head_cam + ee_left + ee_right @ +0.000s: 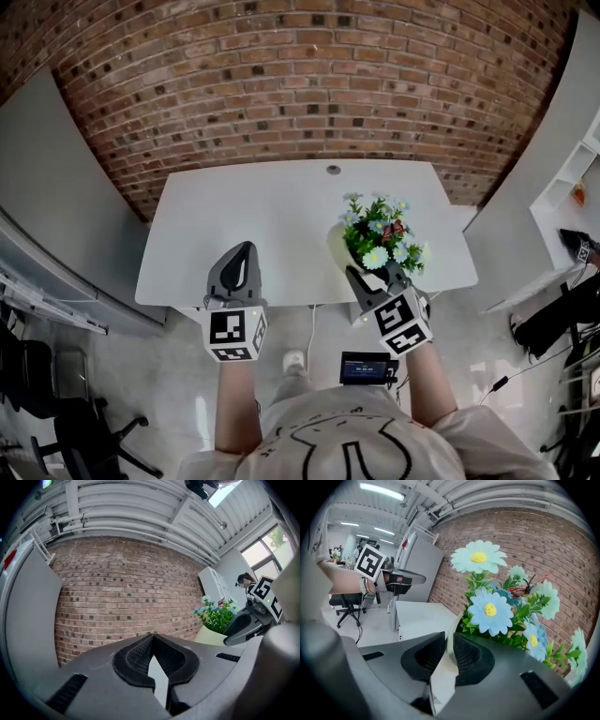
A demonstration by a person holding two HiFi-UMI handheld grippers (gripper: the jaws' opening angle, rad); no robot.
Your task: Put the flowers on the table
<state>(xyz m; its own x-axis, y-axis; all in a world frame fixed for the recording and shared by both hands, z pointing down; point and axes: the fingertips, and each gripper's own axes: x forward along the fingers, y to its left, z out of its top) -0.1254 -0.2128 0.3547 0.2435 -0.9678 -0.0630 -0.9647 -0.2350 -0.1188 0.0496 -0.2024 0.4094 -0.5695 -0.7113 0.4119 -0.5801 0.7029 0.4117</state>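
Observation:
A cream pot [337, 246] of artificial flowers [380, 239], blue and white daisies among green leaves, is over the right front part of the white table [262, 216]. I cannot tell whether it rests on the tabletop. My right gripper [373, 274] is shut on the pot's near rim; in the right gripper view the rim [451, 629] sits pinched between the pads of the right gripper [447, 644], with the flowers [490, 609] just beyond. My left gripper [242, 251] hovers at the table's front edge, left of the pot. The left gripper [152, 637] is shut and holds nothing.
A brick wall [309, 84] stands behind the table. White shelving [572, 187] stands to the right and black office chairs [56, 412] at the lower left. A small device with a screen [367, 367] is below the table's front edge.

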